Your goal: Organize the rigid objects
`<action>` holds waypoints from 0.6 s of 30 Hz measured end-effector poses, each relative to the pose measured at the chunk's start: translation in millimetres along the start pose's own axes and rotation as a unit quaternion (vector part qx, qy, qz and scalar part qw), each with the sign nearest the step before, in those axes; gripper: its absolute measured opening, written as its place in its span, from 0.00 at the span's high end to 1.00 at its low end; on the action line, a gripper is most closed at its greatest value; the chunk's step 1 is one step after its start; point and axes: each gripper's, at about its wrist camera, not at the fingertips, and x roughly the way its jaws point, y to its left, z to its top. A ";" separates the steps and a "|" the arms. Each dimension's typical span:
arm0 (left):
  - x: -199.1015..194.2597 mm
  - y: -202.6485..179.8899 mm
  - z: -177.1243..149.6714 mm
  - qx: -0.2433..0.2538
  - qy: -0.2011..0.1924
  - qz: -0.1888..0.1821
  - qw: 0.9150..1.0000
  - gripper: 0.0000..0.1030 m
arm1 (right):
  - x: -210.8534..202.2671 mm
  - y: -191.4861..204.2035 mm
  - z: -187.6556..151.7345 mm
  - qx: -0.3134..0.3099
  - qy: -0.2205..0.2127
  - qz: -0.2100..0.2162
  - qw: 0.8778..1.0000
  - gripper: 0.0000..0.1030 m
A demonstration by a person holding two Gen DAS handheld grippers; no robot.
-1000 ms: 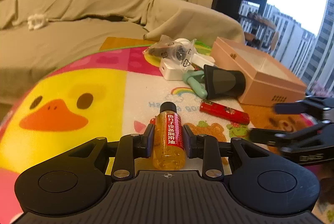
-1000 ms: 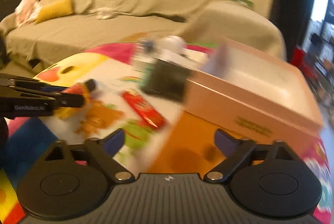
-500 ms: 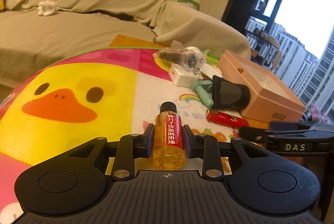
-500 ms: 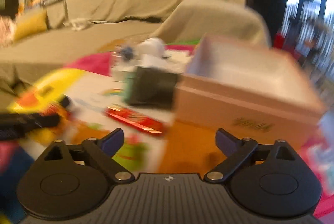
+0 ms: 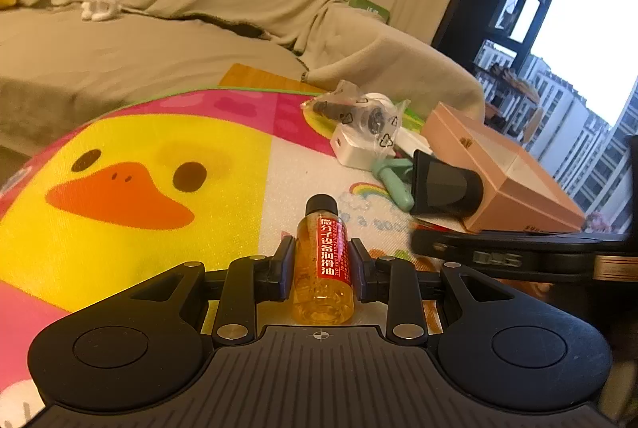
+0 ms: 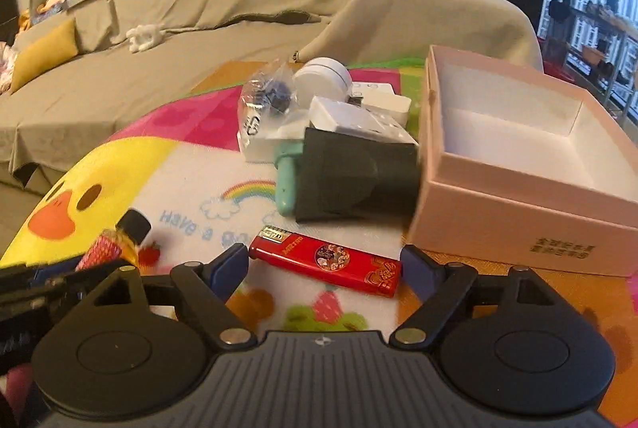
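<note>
My left gripper point(image 5: 321, 260) is shut on a small amber oil bottle point(image 5: 322, 264) with a red label and black cap, held over the duck-print mat point(image 5: 159, 157). In the right wrist view that bottle point(image 6: 119, 242) shows at the left edge. My right gripper point(image 6: 322, 260) straddles a red lighter point(image 6: 327, 260) lying flat on the mat; its jaws are closing, and the pads stand just off the lighter's ends. An empty pink box point(image 6: 514, 165) stands open to the right. The right gripper's fingers point(image 5: 518, 252) cross the left wrist view and hide the lighter there.
Against the box lie a black nozzle point(image 6: 355, 181), a teal handle point(image 6: 286, 185), white adapters point(image 6: 359, 117), a white round case point(image 6: 323, 75) and a plastic bag of small parts point(image 6: 265, 97). A cloth-covered sofa point(image 6: 199, 13) runs behind the mat; a window is at right.
My right gripper has swung left and down, from in front of the box to astride the red lighter. The left gripper still holds the bottle, rolled slightly.
</note>
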 end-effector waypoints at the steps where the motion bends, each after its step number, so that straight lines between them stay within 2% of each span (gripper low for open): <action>1: 0.5 -2.7 0.0 0.006 0.001 0.005 1.000 0.69 | -6.2 -6.4 -2.2 0.002 0.000 0.010 1.000 0.19; 5: 1.3 -18.5 -1.9 0.042 0.009 0.012 0.999 0.69 | -42.0 -33.3 -18.9 -0.006 -0.013 0.034 0.999 0.19; 7: 0.4 -31.3 -5.2 0.054 0.022 -0.016 0.998 0.69 | -65.2 -49.5 -30.3 -0.015 -0.033 0.027 0.999 0.19; 12: 1.4 -88.9 1.0 0.088 0.041 -0.098 0.990 0.69 | -120.5 -79.0 -62.6 -0.071 -0.113 -0.034 0.990 0.19; 15: 3.6 -135.6 24.9 0.123 0.019 -0.130 0.984 0.69 | -142.4 -97.7 -72.1 -0.065 -0.135 -0.038 0.988 0.19; 18: 12.4 -186.4 54.4 0.175 -0.034 -0.134 0.975 0.69 | -159.0 -113.3 -84.0 -0.059 -0.164 -0.036 0.984 0.19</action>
